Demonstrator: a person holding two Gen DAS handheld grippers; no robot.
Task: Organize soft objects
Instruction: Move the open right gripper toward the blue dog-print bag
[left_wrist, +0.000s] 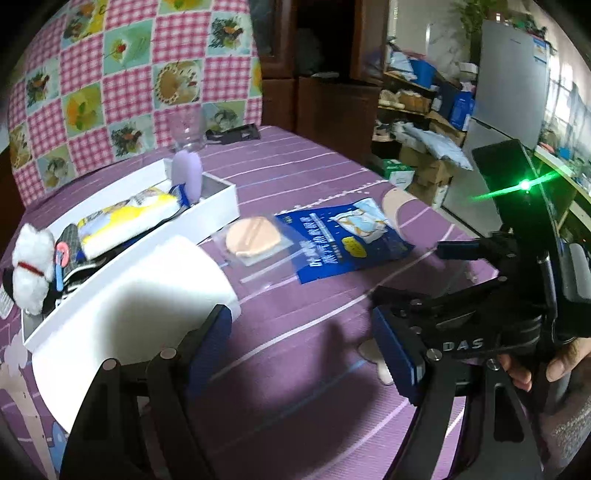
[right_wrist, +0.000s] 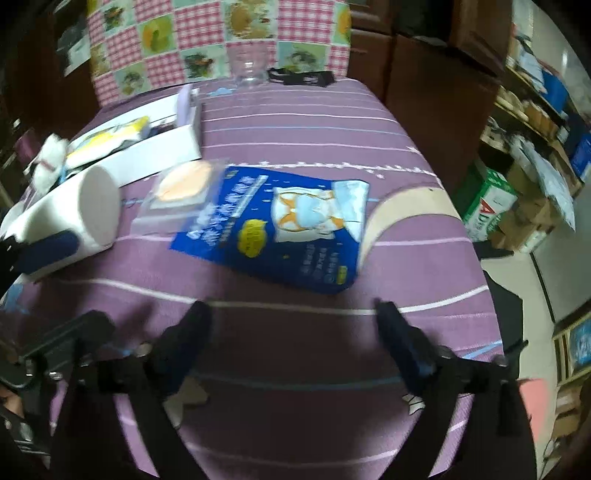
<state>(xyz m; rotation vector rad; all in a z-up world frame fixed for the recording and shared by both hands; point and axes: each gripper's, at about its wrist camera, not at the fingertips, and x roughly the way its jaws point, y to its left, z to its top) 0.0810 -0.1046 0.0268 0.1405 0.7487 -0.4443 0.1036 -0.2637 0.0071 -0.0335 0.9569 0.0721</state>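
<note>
Shows the left hand-held gripper (left_wrist: 306, 339) with jaws well apart and nothing between them but the purple striped cloth (left_wrist: 295, 413) over the bench. Places its left finger (left_wrist: 212, 332) just beside a white roll (left_wrist: 155, 280) lying on its side; cannot tell whether the two touch. Shows the right hand-held gripper (right_wrist: 291, 325) spread wide and empty, hovering over the cloth short of a blue packet (right_wrist: 280, 229). Reads "DAS" (left_wrist: 463, 343) in white on the right unit's black body, gripped by a hand (left_wrist: 546, 365). Finds white characters, a yellow badge and a printed picture of a white and orange item on the blue packet; too blurred to read. Locates a peach puff (left_wrist: 251, 240) in a clear sleeve flat on the cloth, between the blue packet and a white box (left_wrist: 221, 206). Holds in the box a yellow and white packet (left_wrist: 129, 221) with unreadable print, a lilac bottle (left_wrist: 187, 177) upright at the far end, and a white plush toy (left_wrist: 31, 266) with a red collar at the near end. Stands a clear glass (left_wrist: 188, 129) behind the box. Carries red lettering starting with "A" on a green and white carton (right_wrist: 487, 203) on the floor; rest illegible.
</note>
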